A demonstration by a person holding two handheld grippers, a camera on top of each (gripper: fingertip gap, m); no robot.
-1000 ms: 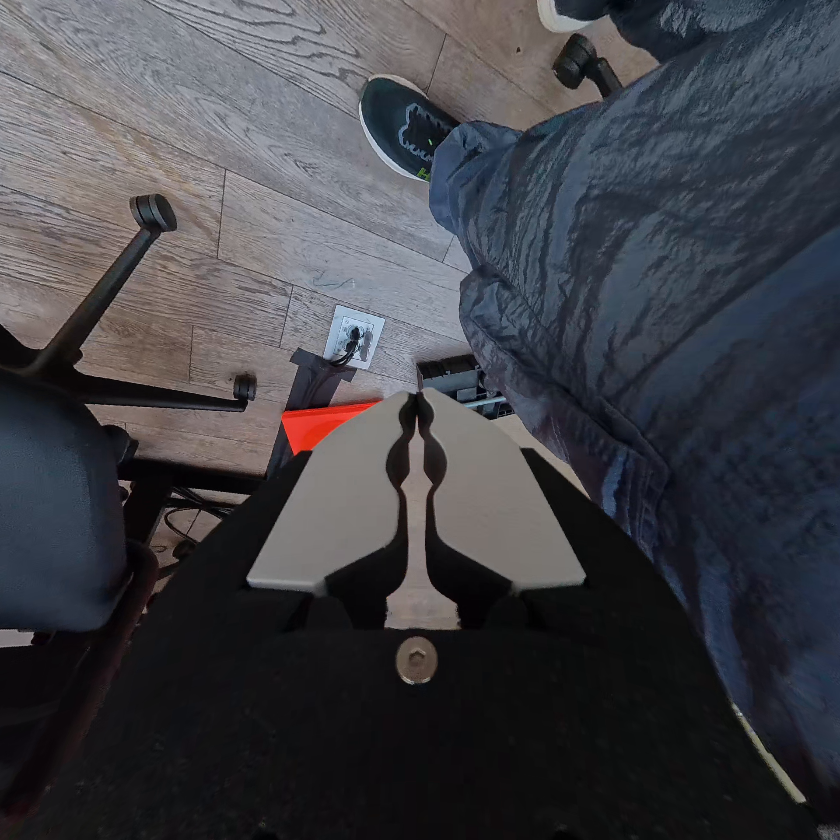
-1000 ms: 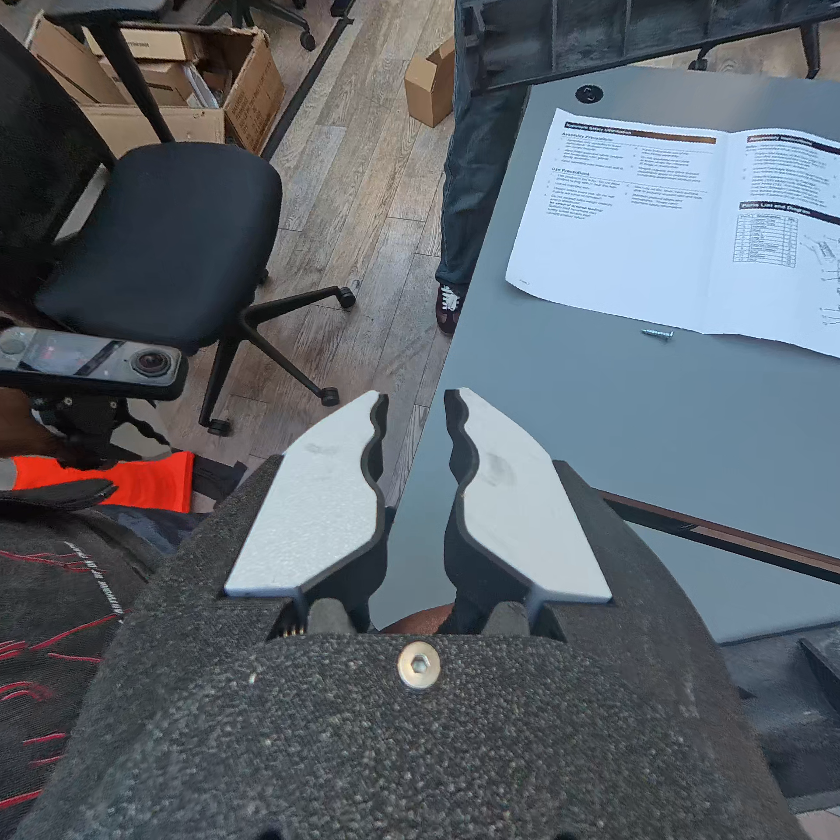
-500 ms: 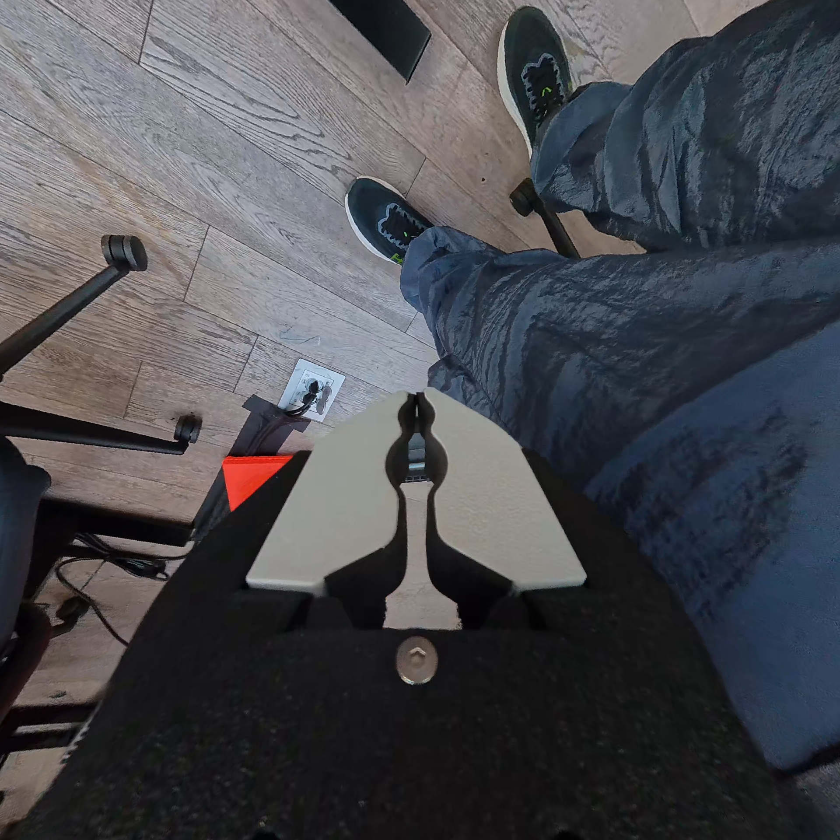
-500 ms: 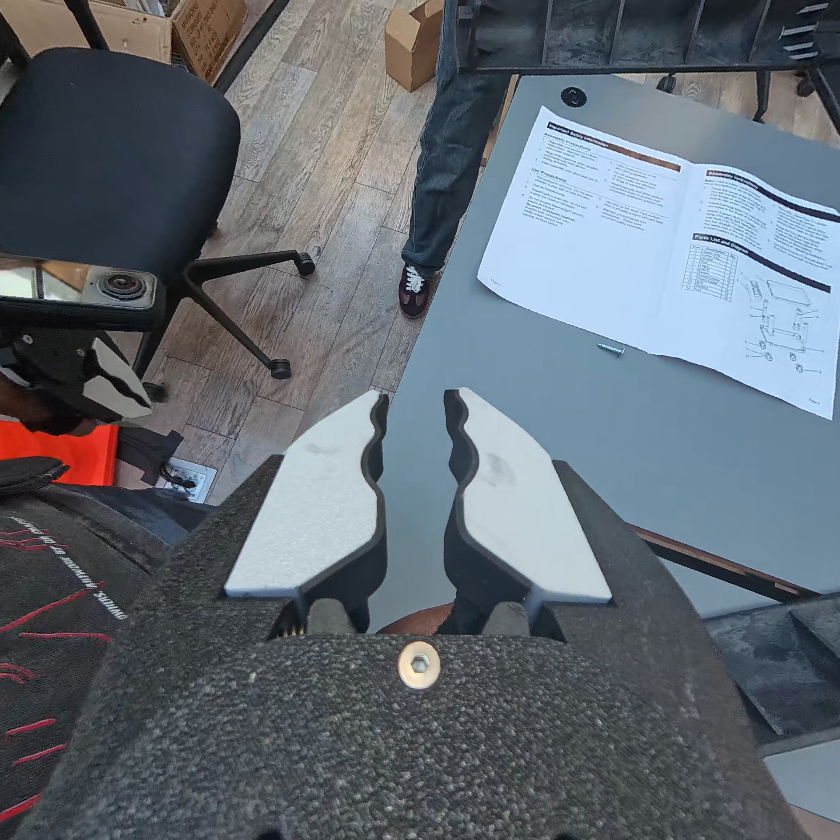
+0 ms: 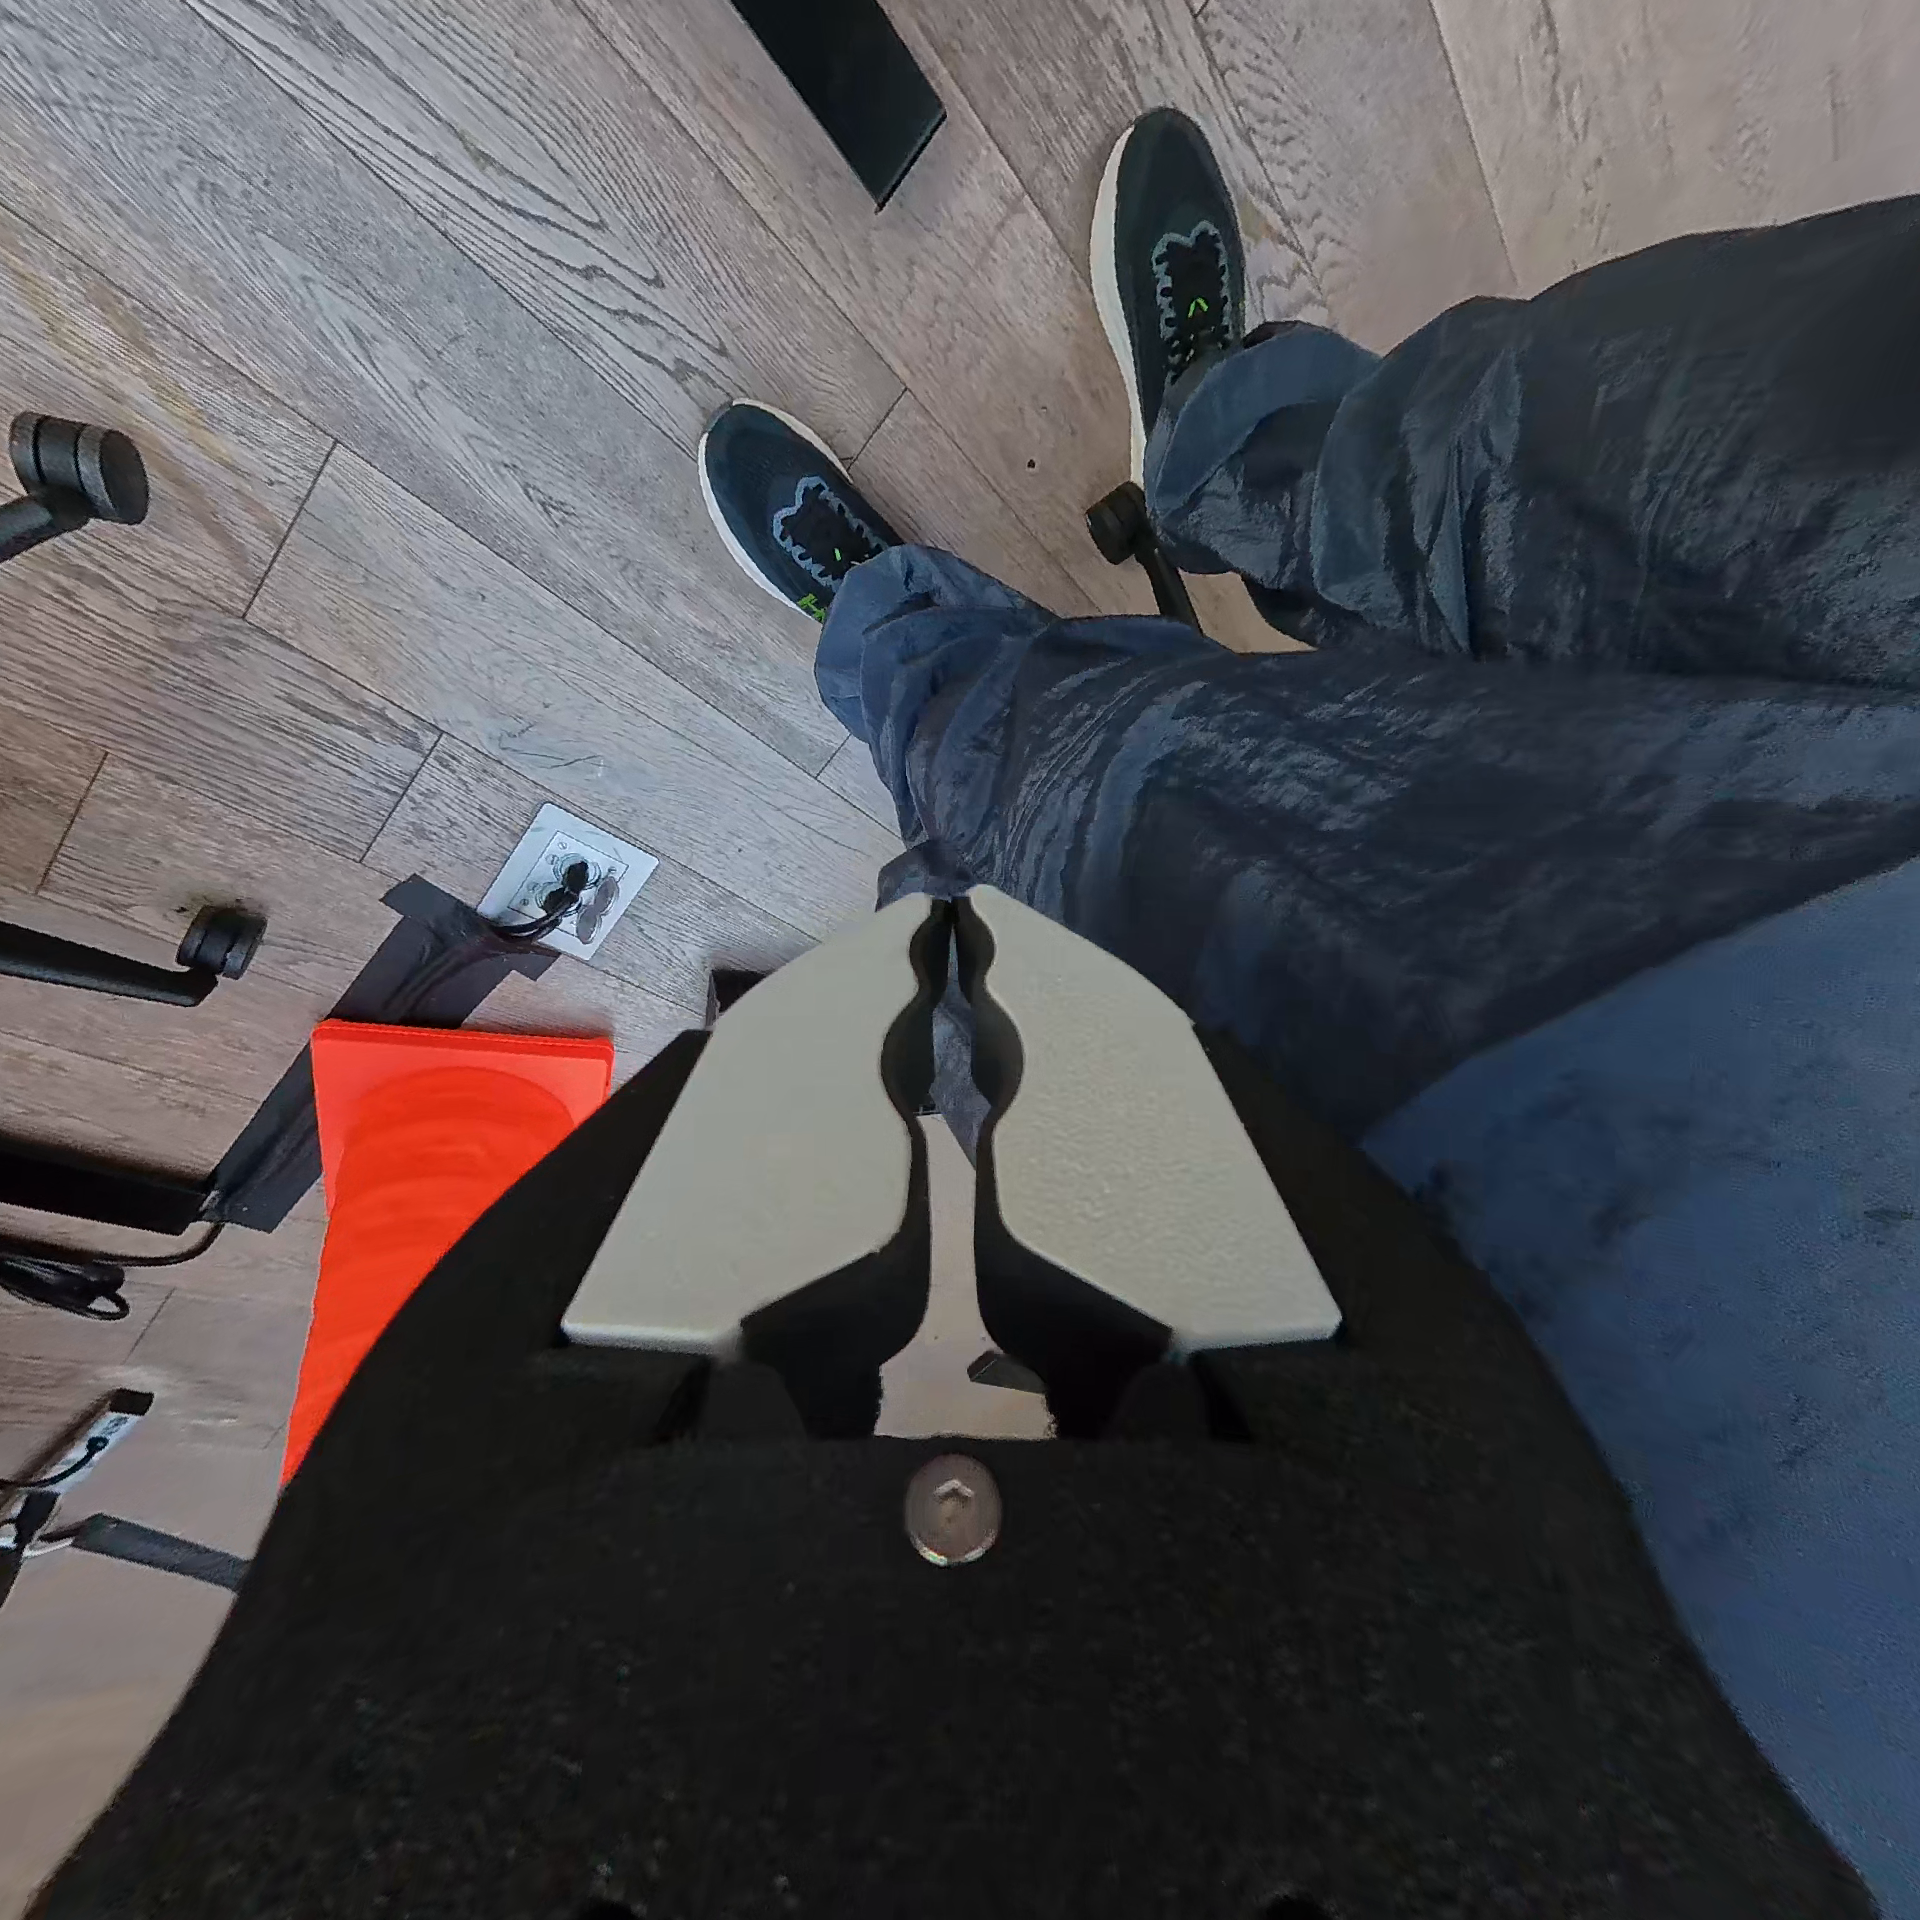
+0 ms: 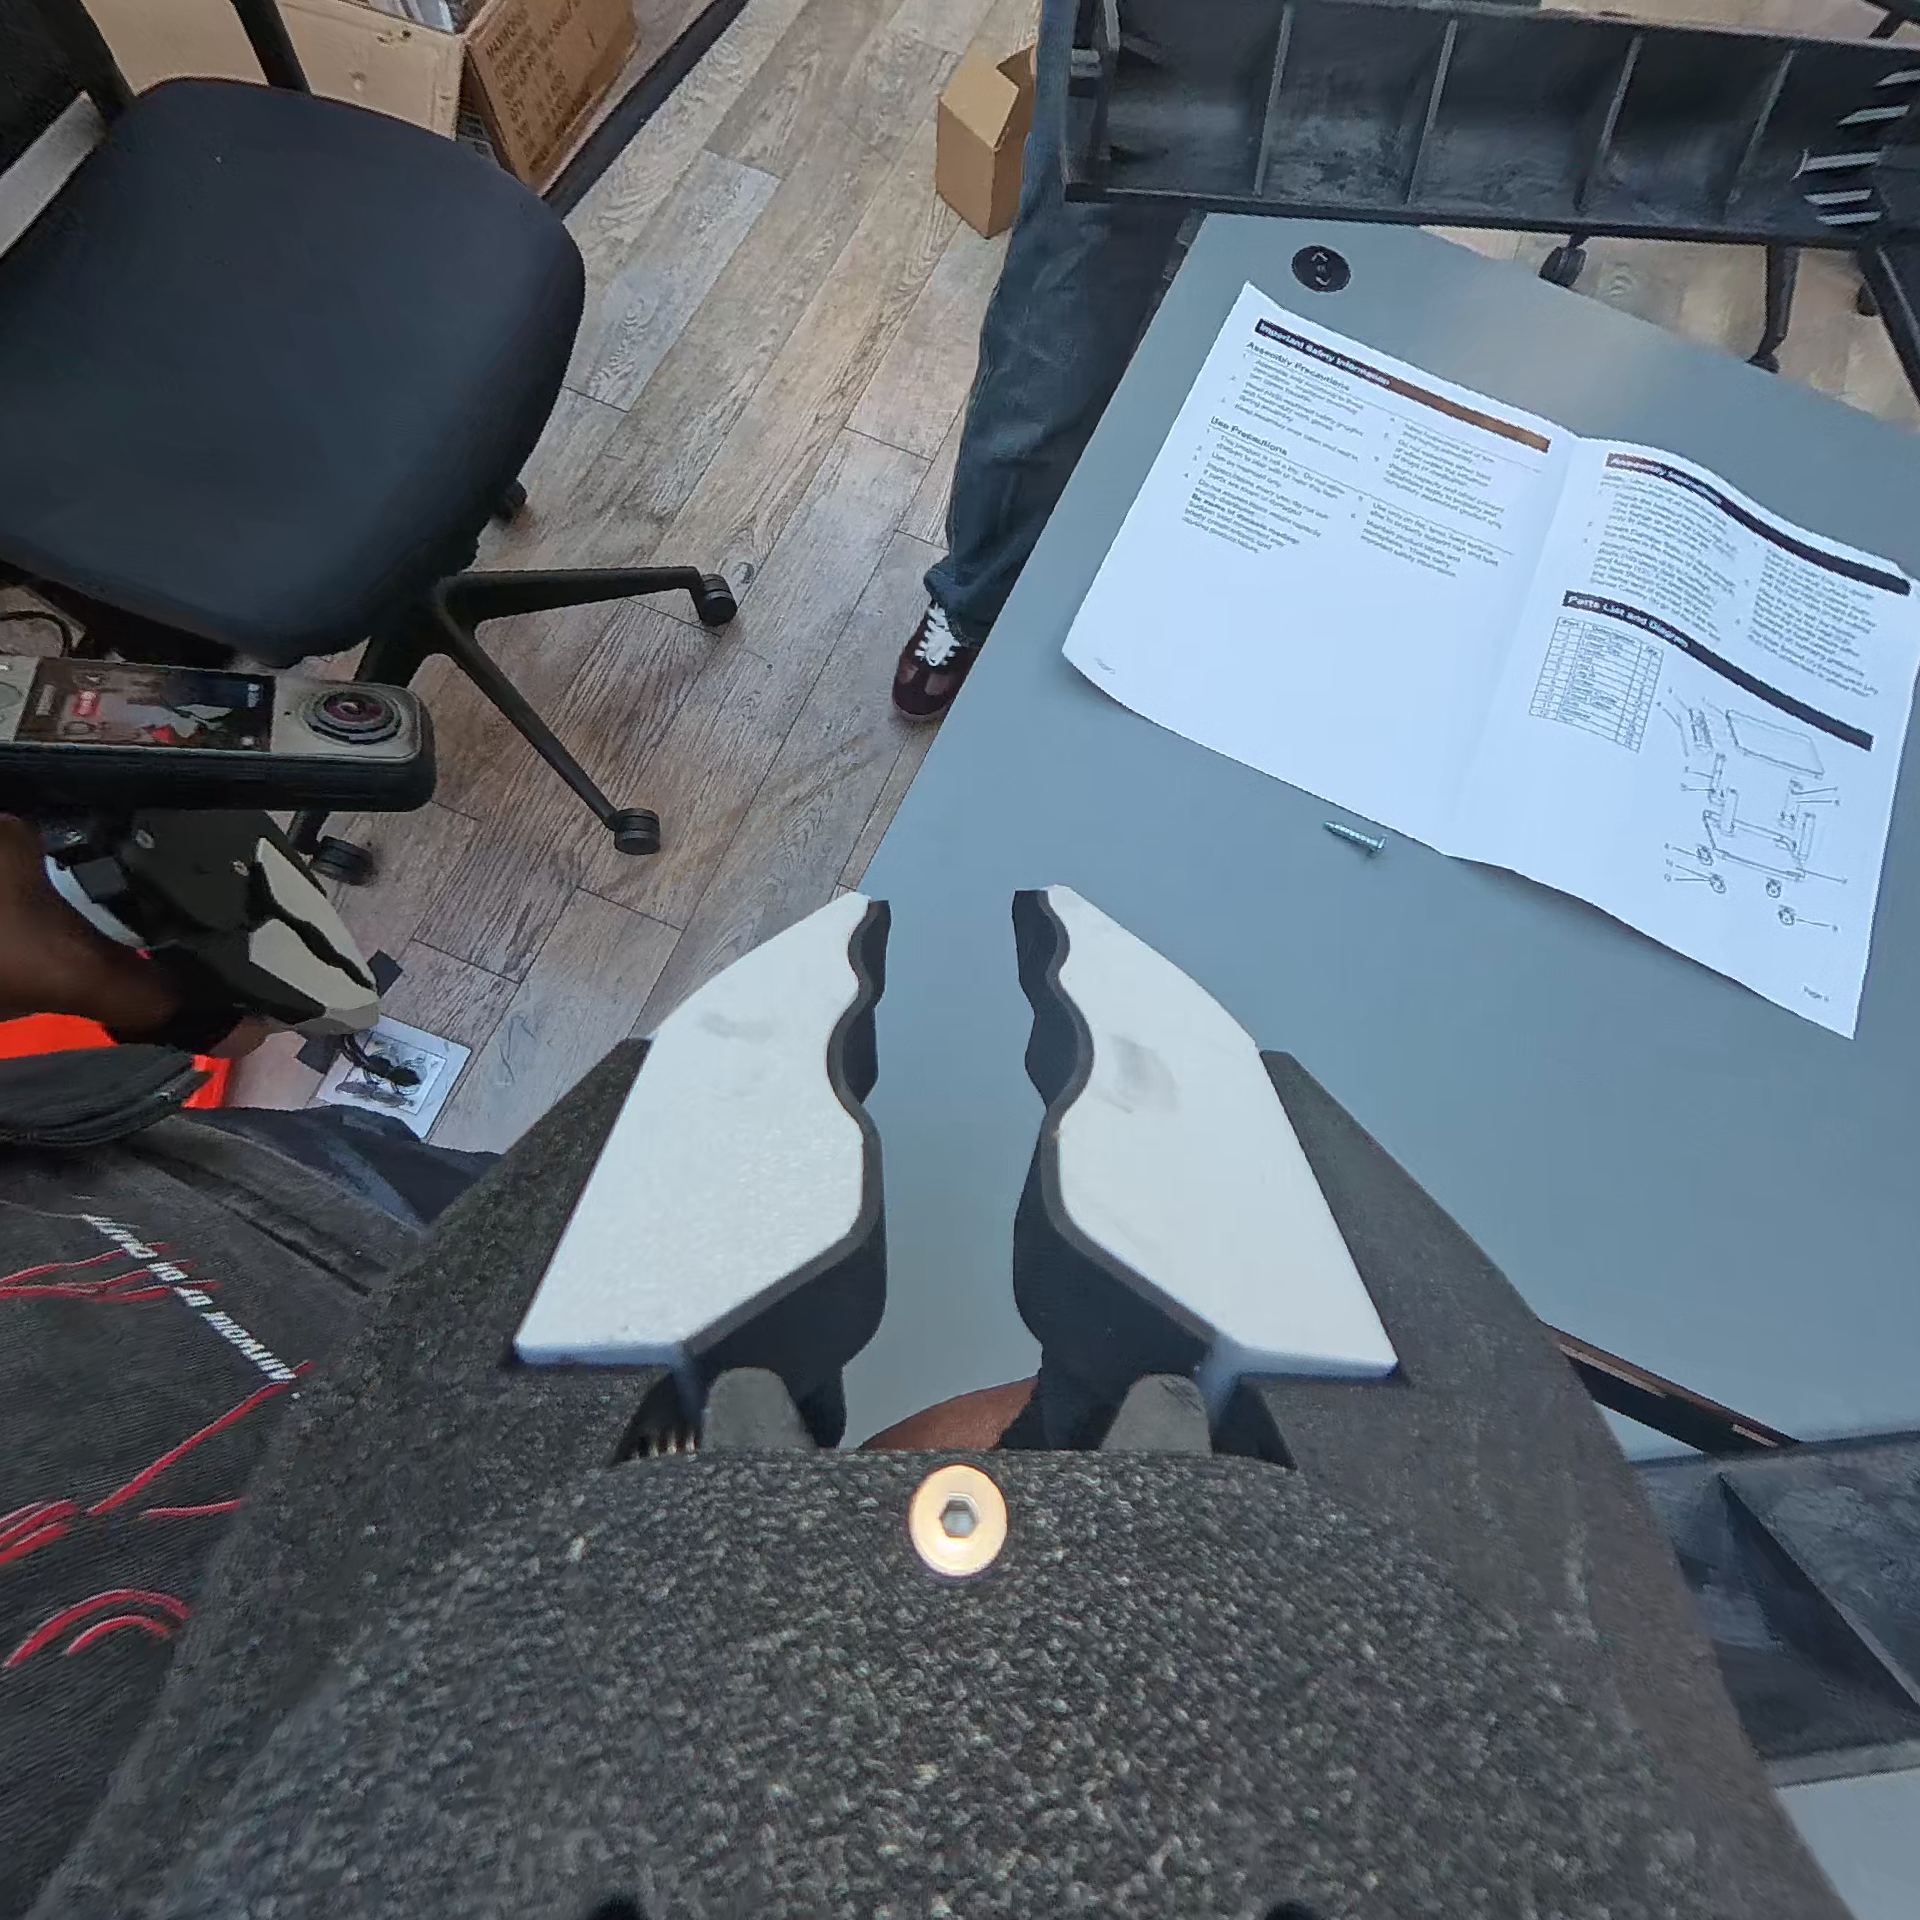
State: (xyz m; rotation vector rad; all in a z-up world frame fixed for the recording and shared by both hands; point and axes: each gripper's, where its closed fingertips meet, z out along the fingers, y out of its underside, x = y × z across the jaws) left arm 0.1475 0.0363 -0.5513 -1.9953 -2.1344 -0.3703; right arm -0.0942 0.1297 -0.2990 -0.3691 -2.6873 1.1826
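Left wrist view: the left gripper point(image 5: 951, 914), tips pressed together and empty, has swung so both dark shoes point(image 5: 795, 509) now show on the wood floor point(image 5: 416, 416), beside an orange object point(image 5: 416, 1143).

Right wrist view: the right gripper point(image 6: 951, 914), jaws parted and empty, has drawn nearer the grey table point(image 6: 1247, 987), where a small screw point(image 6: 1354, 836) lies just beside the open manual point(image 6: 1507, 623); only this view shows them.
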